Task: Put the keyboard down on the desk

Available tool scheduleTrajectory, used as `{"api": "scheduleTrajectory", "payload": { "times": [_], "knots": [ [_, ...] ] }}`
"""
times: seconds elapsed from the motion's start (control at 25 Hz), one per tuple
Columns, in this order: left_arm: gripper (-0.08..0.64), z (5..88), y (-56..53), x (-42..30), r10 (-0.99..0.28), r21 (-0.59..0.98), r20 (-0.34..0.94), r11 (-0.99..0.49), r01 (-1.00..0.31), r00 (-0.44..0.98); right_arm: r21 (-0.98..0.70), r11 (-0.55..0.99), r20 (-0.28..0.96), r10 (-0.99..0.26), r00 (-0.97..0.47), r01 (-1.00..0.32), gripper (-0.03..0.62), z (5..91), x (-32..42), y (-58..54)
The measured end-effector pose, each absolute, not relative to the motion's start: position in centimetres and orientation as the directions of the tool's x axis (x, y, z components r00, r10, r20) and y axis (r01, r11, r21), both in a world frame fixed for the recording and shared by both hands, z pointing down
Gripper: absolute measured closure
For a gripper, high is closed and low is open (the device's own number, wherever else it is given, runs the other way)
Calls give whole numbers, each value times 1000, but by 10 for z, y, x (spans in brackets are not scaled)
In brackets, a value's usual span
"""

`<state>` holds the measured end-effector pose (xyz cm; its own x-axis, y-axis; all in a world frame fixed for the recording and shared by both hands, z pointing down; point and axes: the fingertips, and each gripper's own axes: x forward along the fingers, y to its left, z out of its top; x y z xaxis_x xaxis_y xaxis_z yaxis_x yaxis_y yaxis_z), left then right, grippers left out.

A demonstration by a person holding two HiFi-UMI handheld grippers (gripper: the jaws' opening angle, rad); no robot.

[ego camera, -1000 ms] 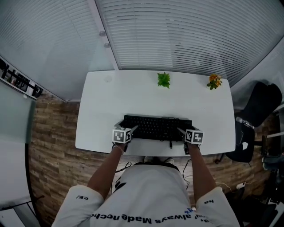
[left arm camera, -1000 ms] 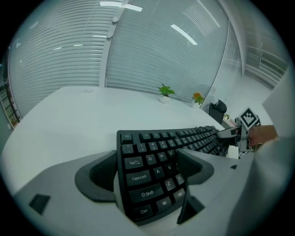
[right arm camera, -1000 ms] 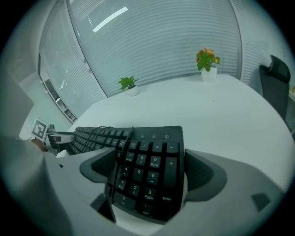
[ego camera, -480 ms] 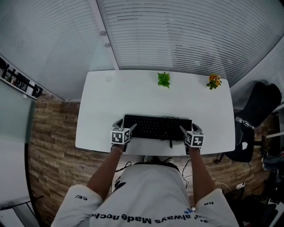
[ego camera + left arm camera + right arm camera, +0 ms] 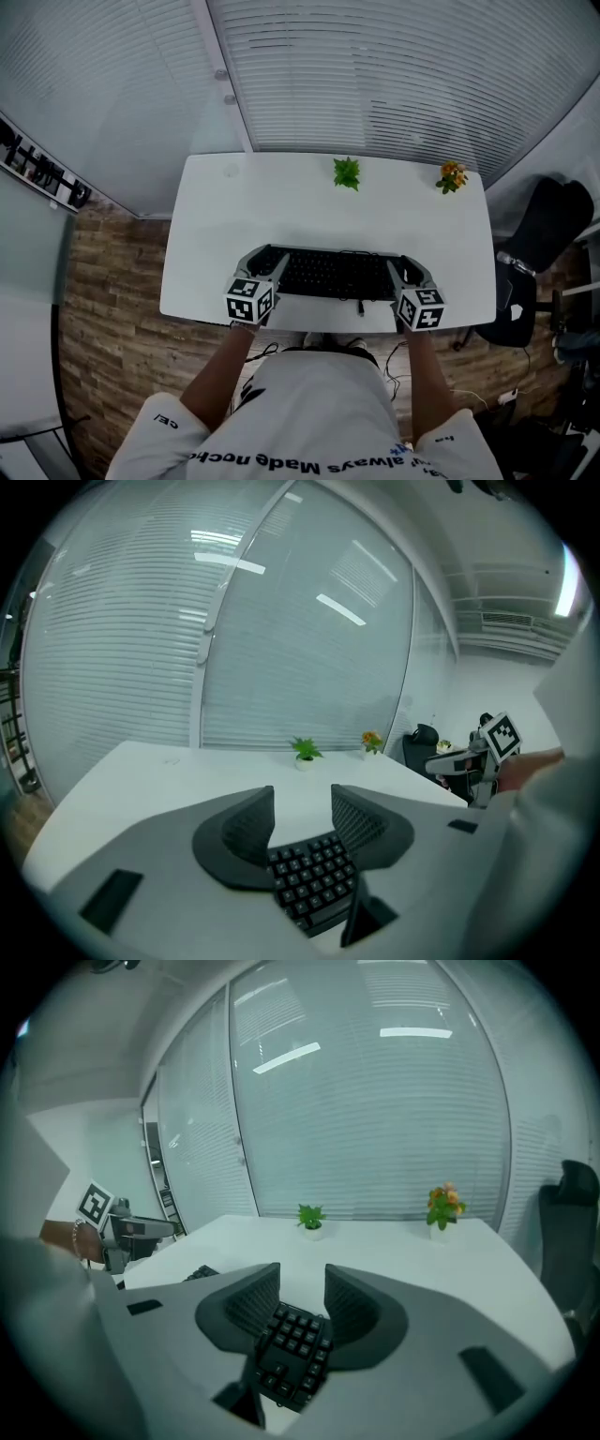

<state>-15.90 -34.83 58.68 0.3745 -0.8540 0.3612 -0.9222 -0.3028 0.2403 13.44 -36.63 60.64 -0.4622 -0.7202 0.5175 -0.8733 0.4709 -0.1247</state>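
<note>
1. Your left gripper (image 5: pixel 302 803) has just been closing its jaws, and they now clamp the left end of the keyboard (image 5: pixel 337 274).
2. Your right gripper (image 5: pixel 302 1283) (its jaws also just closing) clamps the right end.
3. The keyboard hangs between them over the near edge of the white desk (image 5: pixel 281 197).

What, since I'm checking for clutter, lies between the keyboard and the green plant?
Nothing: the head view shows only bare desk between keyboard and green plant.
</note>
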Motion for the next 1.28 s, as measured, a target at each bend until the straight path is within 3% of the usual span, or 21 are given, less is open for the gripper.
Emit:
{"api": "scheduleTrajectory", "payload": {
  "times": [0.52, 0.84, 1.28],
  "knots": [
    [469, 442, -316, -124, -892, 149, 71, -433, -889, 446, -40, 599, 308, -754, -580, -800, 506, 469, 87, -329],
    [485, 390, -294, -111, -884, 111, -33, -468, -877, 467, -5, 630, 253, -750, -611, -776, 529, 424, 77, -307],
    [502, 360, -274, -89, -865, 46, -86, -500, -865, 495, -6, 644, 214, -746, -630, -765, 555, 397, 77, -284]
  ]
}}
